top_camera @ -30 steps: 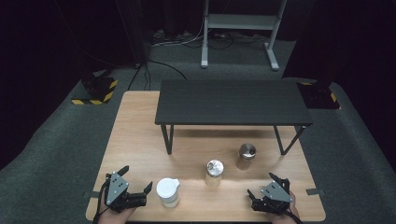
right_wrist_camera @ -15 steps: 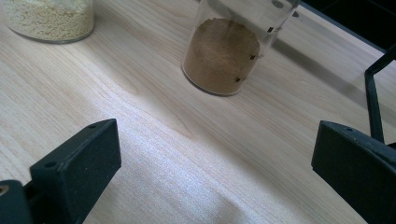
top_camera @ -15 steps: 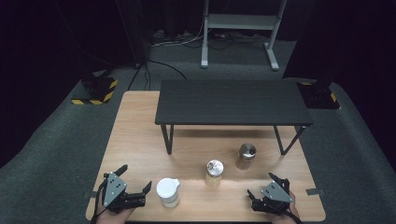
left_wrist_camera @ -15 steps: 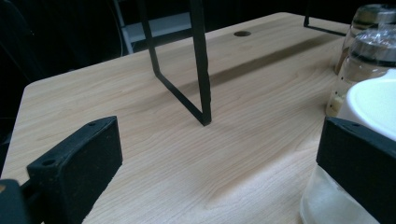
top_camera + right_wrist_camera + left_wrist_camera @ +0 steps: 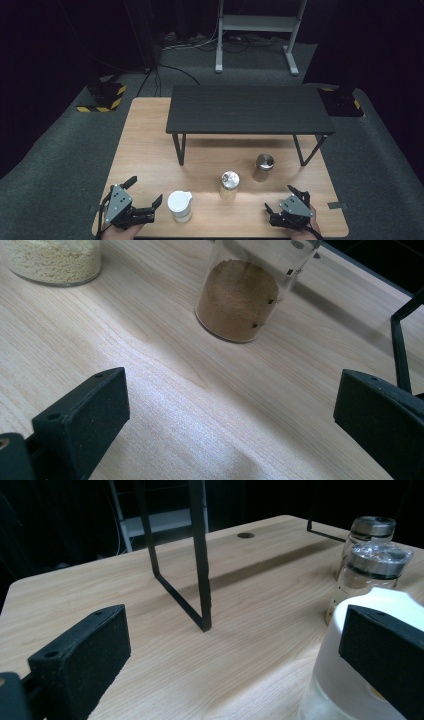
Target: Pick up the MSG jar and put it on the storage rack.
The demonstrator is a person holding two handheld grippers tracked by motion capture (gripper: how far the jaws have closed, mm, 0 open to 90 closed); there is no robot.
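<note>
Left claw (image 5: pixel 145 197) sits at the near-left corner of the wooden surface (image 5: pixel 150 145), jaws spread wide, nothing between them. White-lidded jar (image 5: pixel 179 206) stands just to its right; in the left gripper view the jar (image 5: pixel 350 680) is right behind the right-hand jaw, just beside it. Can't tell if they touch.

Jar look: clear glass body, white lid with a small spout-like lip at the rim, upright. Pale grainy fill shows through the glass in the right gripper view (image 5: pixel 55 260).

Right claw (image 5: pixel 282 202) at the near-right of the surface, jaws also wide apart and empty, resting low over bare wood.

Two more jars stand upright between the claws and the small black table (image 5: pixel 247 110) that sits on the surface:
- middle jar (image 5: pixel 229 185), shiny metal lid, clear glass, brown powder inside (image 5: pixel 237 300), small dark marks on the glass, too small to read
- far jar (image 5: pixel 263 167), metal lid, near the black table's right legs

No brand or readable label on any jar.
</note>
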